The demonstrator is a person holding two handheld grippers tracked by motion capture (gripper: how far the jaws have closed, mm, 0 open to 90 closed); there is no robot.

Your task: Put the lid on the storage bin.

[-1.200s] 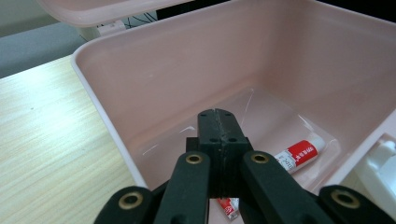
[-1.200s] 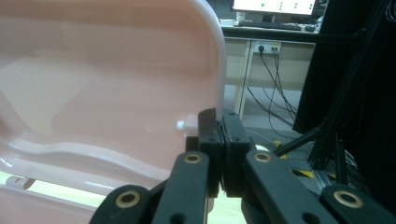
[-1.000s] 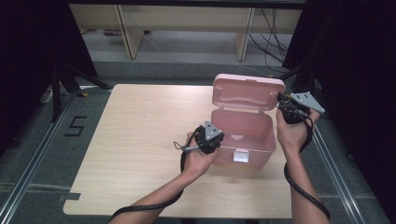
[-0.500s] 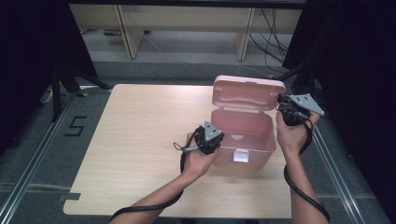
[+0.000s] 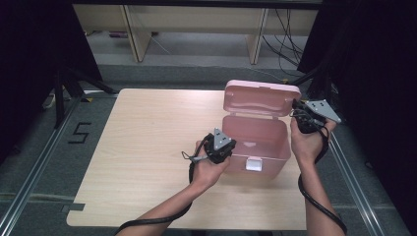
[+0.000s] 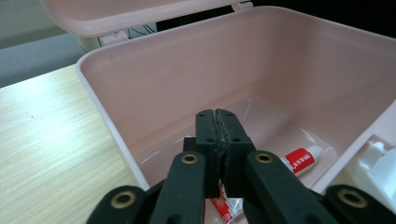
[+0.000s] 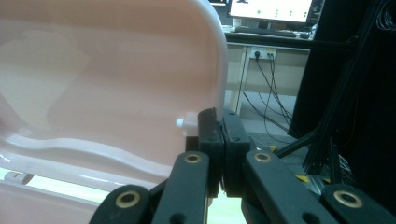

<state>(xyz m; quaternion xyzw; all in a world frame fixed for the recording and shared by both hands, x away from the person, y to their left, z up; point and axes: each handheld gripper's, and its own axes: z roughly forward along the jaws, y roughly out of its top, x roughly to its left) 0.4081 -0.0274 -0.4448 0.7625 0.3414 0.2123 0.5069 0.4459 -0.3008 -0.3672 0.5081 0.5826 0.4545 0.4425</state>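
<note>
A pink plastic box (image 5: pixel 268 142) stands on the right part of the wooden table (image 5: pixel 147 132) with its lid (image 5: pixel 260 98) raised. Two small white tubes with red labels lie on its floor, one (image 6: pixel 301 160) to the right and one (image 6: pixel 226 210) just under my jaws. My left gripper (image 6: pixel 217 122) reaches over the box's left rim (image 5: pixel 231 147). Its jaws have just been opening, though they look pressed together, with nothing visible between them. My right gripper (image 7: pixel 218 122) is at the lid's right edge (image 5: pixel 298 110), shut on the lid's rim.
The box's white latch (image 5: pixel 254 164) faces the table's front edge. Black stands and cables crowd the floor to the right (image 5: pixel 344 64), and a shelf unit (image 5: pixel 196 29) stands behind the table. Bare tabletop lies left of the box.
</note>
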